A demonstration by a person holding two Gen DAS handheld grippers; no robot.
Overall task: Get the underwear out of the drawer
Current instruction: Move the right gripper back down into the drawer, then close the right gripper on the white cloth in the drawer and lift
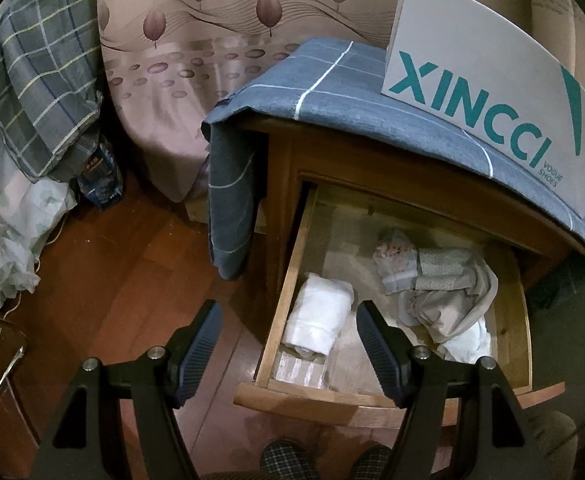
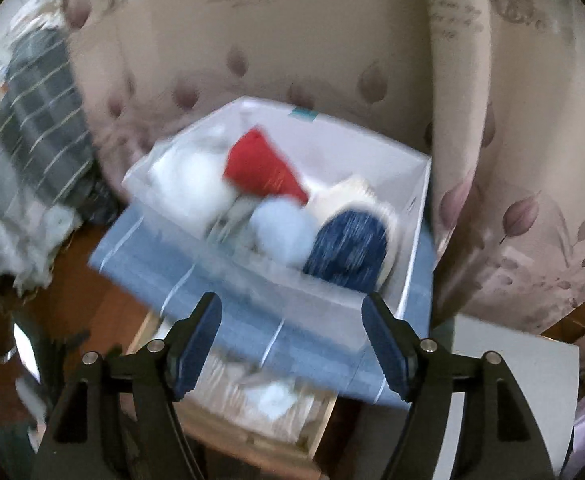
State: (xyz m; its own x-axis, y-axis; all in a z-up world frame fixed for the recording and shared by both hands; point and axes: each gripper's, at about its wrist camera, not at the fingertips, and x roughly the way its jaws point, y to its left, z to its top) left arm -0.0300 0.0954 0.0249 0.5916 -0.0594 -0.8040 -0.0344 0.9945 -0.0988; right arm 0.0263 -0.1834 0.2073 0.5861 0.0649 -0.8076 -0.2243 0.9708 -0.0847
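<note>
Both your left gripper (image 1: 288, 336) and right gripper (image 2: 292, 332) gape empty (unloaded); underwear (image 1: 436, 292) remains in the drawer (image 1: 288, 288) ahead.

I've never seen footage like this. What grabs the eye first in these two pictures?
In the left view, the open wooden drawer stands out, holding a rolled white garment at its left and a rumpled pale pile at its right. Above it, on a blue checked cloth, sits a white XINCCI shoe box. The blurred right view shows that box's inside, with a bright red bundle among pale and dark blue ones.
</note>
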